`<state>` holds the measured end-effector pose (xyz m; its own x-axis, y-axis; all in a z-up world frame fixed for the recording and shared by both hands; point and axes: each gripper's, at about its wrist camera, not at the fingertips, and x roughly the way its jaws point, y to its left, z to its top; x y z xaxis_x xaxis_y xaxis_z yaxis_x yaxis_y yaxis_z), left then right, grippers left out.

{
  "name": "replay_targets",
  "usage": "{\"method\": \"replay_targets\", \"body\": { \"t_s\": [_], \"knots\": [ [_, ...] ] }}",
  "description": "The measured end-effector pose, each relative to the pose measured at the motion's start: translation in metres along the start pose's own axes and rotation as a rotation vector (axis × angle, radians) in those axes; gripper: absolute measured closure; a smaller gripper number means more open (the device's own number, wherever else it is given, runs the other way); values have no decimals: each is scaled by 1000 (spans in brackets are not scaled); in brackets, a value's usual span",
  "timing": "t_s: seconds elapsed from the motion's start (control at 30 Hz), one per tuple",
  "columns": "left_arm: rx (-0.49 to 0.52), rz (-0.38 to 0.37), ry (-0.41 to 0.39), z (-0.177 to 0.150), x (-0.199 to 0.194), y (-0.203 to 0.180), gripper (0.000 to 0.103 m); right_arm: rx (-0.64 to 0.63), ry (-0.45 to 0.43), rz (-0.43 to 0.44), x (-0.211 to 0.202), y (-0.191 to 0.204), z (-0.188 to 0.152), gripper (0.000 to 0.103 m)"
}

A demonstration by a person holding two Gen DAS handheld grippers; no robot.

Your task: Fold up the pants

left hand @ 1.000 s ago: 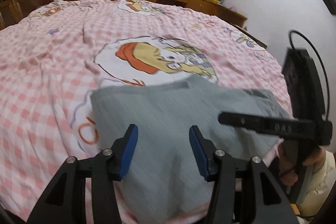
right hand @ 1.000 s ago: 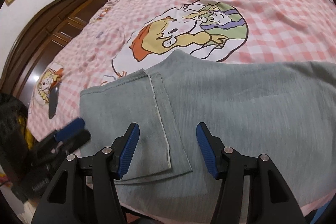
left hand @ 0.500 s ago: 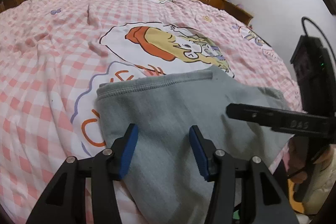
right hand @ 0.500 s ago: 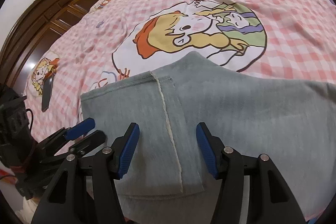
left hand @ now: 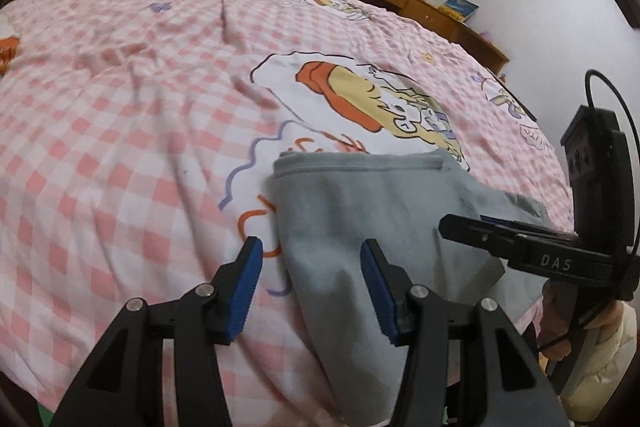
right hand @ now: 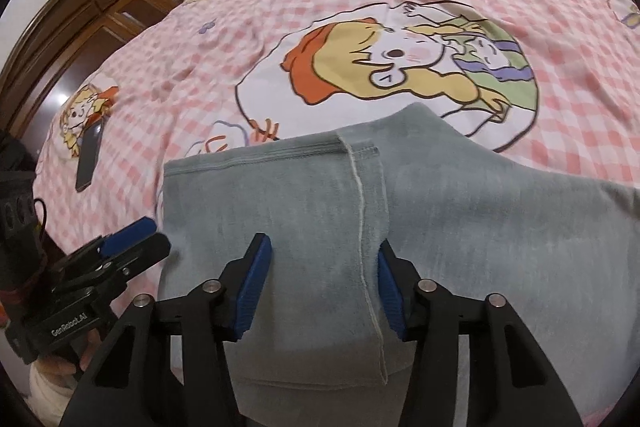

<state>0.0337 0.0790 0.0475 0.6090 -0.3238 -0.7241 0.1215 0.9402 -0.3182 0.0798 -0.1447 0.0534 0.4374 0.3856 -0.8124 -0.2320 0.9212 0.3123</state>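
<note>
A: Pants (right hand: 460,227), one grey pair, lay on the bed (left hand: 120,147) near its front edge, a folded flap with a stitched hem uppermost.

B: What had changed in the last second?

A: The left tool (left hand: 310,287) had slid off to nine o'clock. Before, it sat over the middle of the cloth; now its wide jaws straddled the left edge, holding nothing. The right tool (right hand: 322,285) had kept over the flap's pale seam, jaws wide and empty.

B: Meaning?

A: Probably both were lining up to grip that end for the next fold, though blur made contact hard to judge.

B: Counts?

A: Two tools, one pair of pants, one dark phone (right hand: 89,158) at nine o'clock.
</note>
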Motion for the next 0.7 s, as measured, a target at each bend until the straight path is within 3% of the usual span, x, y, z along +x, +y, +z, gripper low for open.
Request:
{"method": "replay_targets", "body": {
  "t_s": [0.27, 0.47, 0.53, 0.57, 0.6, 0.7],
  "knots": [
    [14, 9, -6, -6, -3, -5, 50, 41, -28, -32, -15, -14, -3, 53],
    [12, 17, 21, -7, -1, -6, 50, 47, -8, -41, 3, -14, -7, 53],
    [10, 25, 23, -9, -1, -5, 50, 30, -38, -45, 4, -9, -9, 63],
    [6, 26, 23, -9, -2, -5, 50, 3, -58, -52, 4, -4, -10, 85],
    [-1, 30, 25, -10, -2, -5, 50, -11, -68, -65, 3, 1, -11, 93],
    [-9, 28, 29, -9, -6, -4, 50, -37, -102, -68, -9, 12, -12, 96]
  ]
}}
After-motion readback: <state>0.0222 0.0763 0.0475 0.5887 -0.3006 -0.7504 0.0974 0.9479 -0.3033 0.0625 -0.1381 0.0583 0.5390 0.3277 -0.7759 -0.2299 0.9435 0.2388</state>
